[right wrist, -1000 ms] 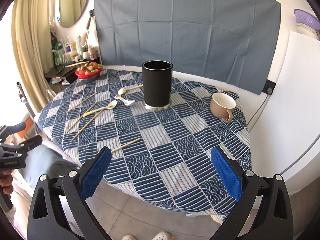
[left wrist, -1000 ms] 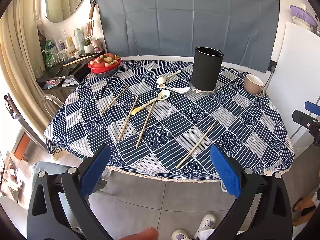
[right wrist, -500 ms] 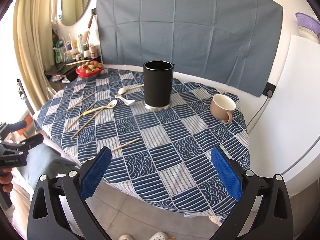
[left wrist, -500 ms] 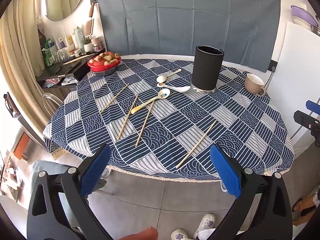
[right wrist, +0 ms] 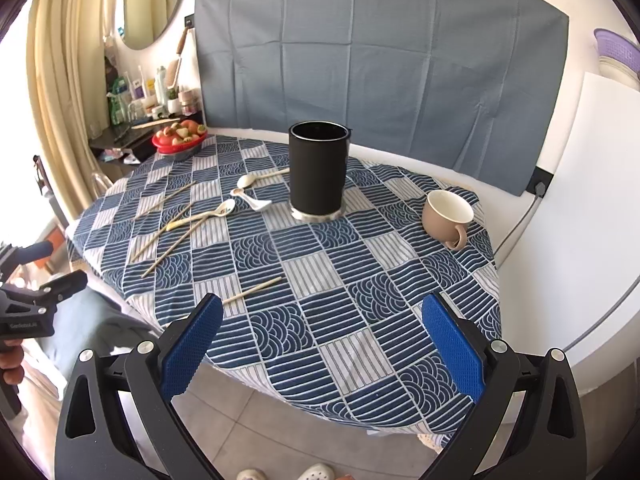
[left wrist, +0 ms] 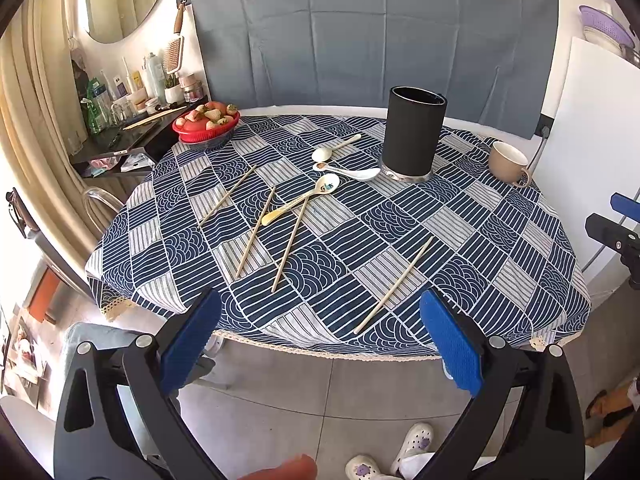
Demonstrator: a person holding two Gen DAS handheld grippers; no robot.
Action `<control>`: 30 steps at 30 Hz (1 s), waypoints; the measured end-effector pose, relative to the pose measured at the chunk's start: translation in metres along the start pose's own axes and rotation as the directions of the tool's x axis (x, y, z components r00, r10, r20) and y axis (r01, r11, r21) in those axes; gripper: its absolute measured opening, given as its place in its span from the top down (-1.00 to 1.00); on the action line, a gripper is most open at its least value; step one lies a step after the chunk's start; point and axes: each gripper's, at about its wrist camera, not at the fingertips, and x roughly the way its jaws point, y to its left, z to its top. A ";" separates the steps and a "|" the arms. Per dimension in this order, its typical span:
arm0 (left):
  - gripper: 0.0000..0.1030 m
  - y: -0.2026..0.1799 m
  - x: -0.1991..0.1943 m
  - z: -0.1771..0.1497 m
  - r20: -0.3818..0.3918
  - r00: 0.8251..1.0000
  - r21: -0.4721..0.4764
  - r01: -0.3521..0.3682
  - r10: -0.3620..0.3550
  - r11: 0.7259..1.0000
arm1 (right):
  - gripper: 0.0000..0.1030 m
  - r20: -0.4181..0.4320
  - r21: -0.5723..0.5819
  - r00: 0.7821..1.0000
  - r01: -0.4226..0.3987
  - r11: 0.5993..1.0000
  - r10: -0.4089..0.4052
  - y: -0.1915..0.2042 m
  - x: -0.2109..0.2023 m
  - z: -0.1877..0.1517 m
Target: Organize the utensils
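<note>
A black cylindrical utensil holder point(left wrist: 414, 132) point(right wrist: 318, 168) stands upright at the back of the round table. Several wooden chopsticks lie loose on the cloth, one point(left wrist: 394, 285) point(right wrist: 252, 290) nearest the front edge. Three spoons lie left of the holder: a white one point(left wrist: 352, 172), a cream-handled one point(left wrist: 300, 200) and a wooden-handled one point(left wrist: 334, 149). My left gripper point(left wrist: 320, 344) is open and empty, held off the table's front edge. My right gripper point(right wrist: 322, 344) is open and empty over the front right of the table.
A beige mug point(left wrist: 508, 162) point(right wrist: 448, 214) stands at the right of the table. A red bowl of fruit point(left wrist: 206, 122) sits at the back left. A side shelf with bottles point(left wrist: 132, 100) is left. The blue checked tablecloth point(left wrist: 500, 248) covers the table.
Both grippers have drifted slightly closer to the table and stay open. Nothing on the table has moved.
</note>
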 end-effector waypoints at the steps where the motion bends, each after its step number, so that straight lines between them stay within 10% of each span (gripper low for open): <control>1: -0.89 0.000 0.000 0.000 -0.001 1.000 0.003 -0.002 0.002 1.000 | -0.85 -0.001 -0.001 1.000 0.000 1.000 0.000 0.001 0.000 0.000; 30: -0.89 0.050 0.009 -0.005 -0.020 1.000 0.026 0.005 -0.005 1.000 | -0.85 -0.070 0.033 0.997 0.015 0.999 -0.013 0.050 0.024 -0.010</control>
